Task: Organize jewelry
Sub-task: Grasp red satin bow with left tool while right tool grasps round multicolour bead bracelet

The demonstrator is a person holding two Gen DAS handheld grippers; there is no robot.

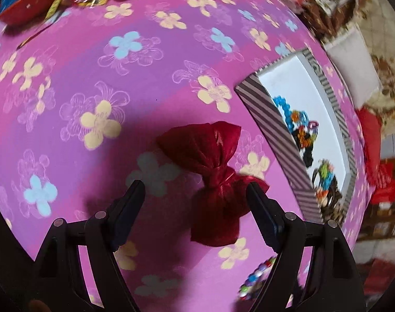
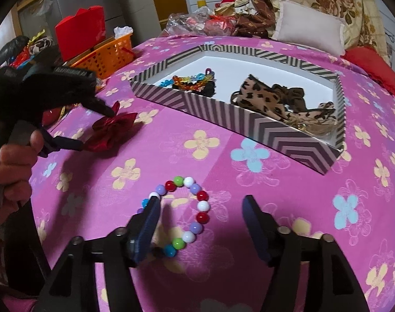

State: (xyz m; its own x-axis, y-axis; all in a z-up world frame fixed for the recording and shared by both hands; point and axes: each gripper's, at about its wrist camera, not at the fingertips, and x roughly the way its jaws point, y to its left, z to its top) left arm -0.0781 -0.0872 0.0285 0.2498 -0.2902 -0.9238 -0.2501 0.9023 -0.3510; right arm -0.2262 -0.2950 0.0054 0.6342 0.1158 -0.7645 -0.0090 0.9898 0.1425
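Observation:
A dark red fabric bow (image 1: 210,171) lies on the pink flowered cloth between the fingers of my left gripper (image 1: 195,188), which is open; its right fingertip (image 1: 253,189) is at the bow's right end. The right wrist view shows that gripper (image 2: 97,130) straddling the bow (image 2: 111,130). A bracelet of coloured beads (image 2: 188,182) lies flat under my open right gripper (image 2: 201,201). The left finger (image 2: 152,213) covers its left side. The bracelet (image 1: 257,275) also peeks out low in the left wrist view. A striped box (image 2: 210,104) holds bead bracelets and leopard-print hair ties.
The striped box (image 1: 275,135) sits right of the bow. An orange basket (image 2: 106,54) and a red carton (image 2: 80,31) stand at the far left edge. A white pillow (image 2: 306,31) and bedding lie behind. A red bowl (image 1: 23,7) with wrapped sweets sits far left.

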